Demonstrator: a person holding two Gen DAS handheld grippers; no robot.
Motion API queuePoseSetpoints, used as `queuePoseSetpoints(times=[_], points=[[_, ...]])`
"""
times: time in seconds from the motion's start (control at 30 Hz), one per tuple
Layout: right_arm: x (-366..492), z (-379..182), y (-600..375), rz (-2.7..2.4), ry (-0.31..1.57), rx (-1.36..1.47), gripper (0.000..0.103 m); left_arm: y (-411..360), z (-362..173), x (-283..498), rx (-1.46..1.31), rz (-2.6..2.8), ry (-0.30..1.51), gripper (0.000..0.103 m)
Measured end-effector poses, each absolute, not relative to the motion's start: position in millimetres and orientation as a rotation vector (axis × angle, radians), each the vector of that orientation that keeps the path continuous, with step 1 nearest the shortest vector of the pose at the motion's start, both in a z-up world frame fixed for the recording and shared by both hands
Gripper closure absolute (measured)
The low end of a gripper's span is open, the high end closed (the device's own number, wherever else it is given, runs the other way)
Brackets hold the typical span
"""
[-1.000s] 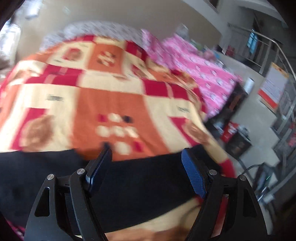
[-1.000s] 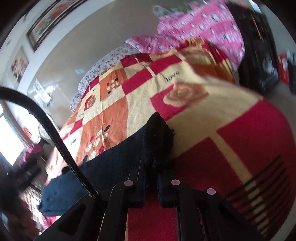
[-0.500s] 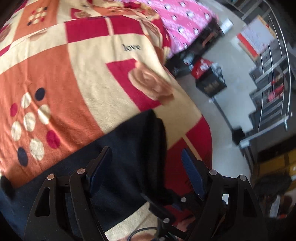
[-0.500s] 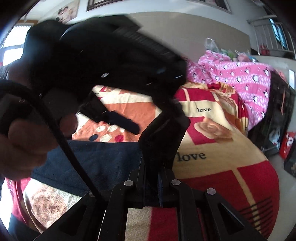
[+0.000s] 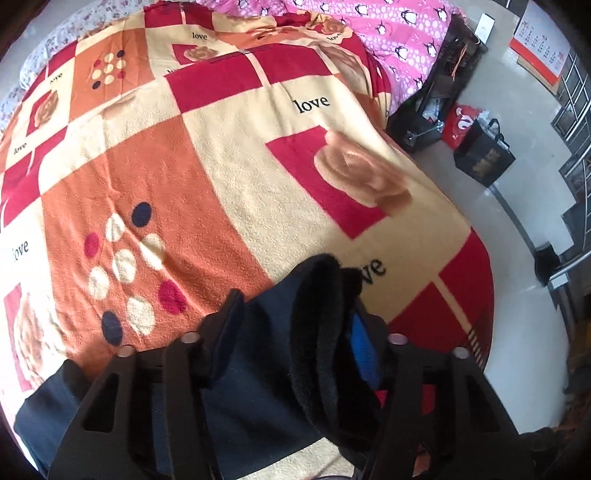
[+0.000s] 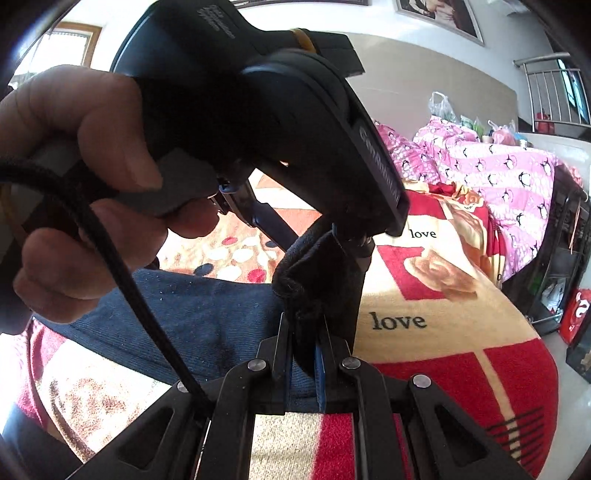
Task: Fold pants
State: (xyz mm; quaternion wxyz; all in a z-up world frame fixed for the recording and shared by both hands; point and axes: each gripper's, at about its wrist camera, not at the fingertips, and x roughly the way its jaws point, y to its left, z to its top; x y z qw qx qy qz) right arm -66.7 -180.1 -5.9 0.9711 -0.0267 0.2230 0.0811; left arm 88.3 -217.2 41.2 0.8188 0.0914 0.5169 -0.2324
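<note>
Dark navy pants (image 5: 258,373) lie across the near edge of a bed. Their end is bunched and raised into a thick fold (image 5: 321,332). My left gripper (image 5: 295,325) is open, its fingers either side of that fold without pinching it. In the right wrist view the pants (image 6: 207,325) stretch off to the left. My right gripper (image 6: 303,343) is shut on the pants' bunched end (image 6: 314,280). The left gripper's black body and the hand holding it (image 6: 92,184) fill the upper left, just above the fold.
The bed has a red, orange and cream "love" blanket (image 5: 229,158). A pink penguin quilt (image 5: 399,33) lies at the far right. Beyond the bed's right edge are a dark stand (image 5: 443,66), bags (image 5: 480,151) and tiled floor (image 5: 524,280).
My left gripper has swung right along the pants to their raised end and now straddles the fold. My right gripper has kept its grip and lifted the end.
</note>
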Motion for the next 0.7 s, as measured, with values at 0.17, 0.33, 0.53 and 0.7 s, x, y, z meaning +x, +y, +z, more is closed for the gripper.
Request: queuePoseSetpoints(times=[0.17,0.33,0.53,0.7], points=[[-70,-5,-182,0.177,0.434,-0.048,0.094,-216,45,87,0.144,-0.502,1.110,0.090],[-69,-4,-183,0.190,0.426,-0.040,0.094,-212,50,80,0.104,-0.508,1.082,0.094],[-72,-4,-178,0.190,0.408,-0.068,0.094,-188,49,74,0.007,-0.552,1.025,0.094],[-73,-7,-158,0.179,0.395,-0.167,0.094,-153,41,74,-0.099,-0.596,0.995,0.094]])
